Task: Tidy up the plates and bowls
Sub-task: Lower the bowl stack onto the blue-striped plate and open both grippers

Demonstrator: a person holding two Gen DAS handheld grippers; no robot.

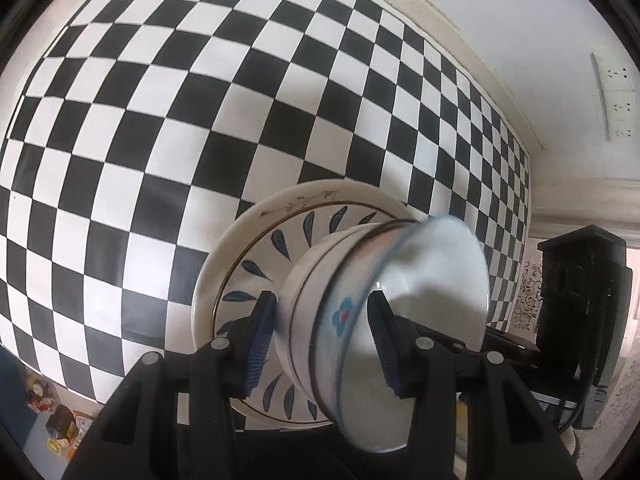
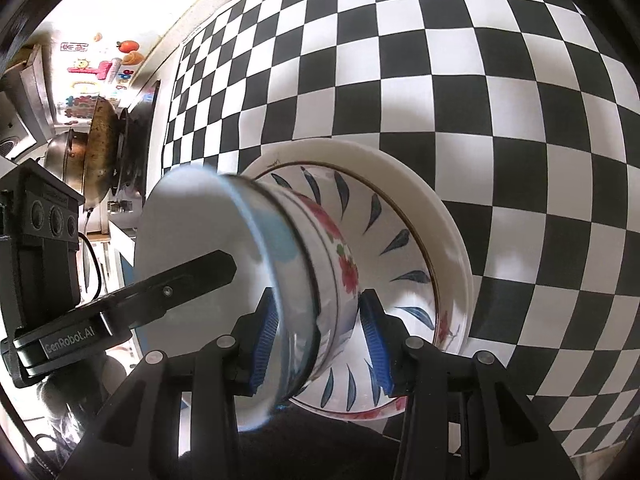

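Observation:
Stacked bowls stand in a blue-leaf plate (image 1: 248,268) (image 2: 400,240), which lies on a larger white plate (image 1: 240,232) (image 2: 420,200). The top bowl (image 1: 432,264) (image 2: 188,216) is white with a blue rim. Under it sits a bowl with red flowers (image 2: 340,256) (image 1: 304,280). My left gripper (image 1: 322,340) is shut on the bowls' wall, one pad outside and one inside the top bowl. On the opposite side, my right gripper (image 2: 320,340) clamps the same stack the same way. In the right wrist view a left finger (image 2: 192,276) reaches into the top bowl.
A black-and-white checkered cloth (image 1: 200,120) covers the table around the plates. A wall with sockets (image 1: 618,100) runs behind it. A wok and pots (image 2: 100,148) stand off the table's far end, and small packets (image 1: 60,428) lie on the floor below.

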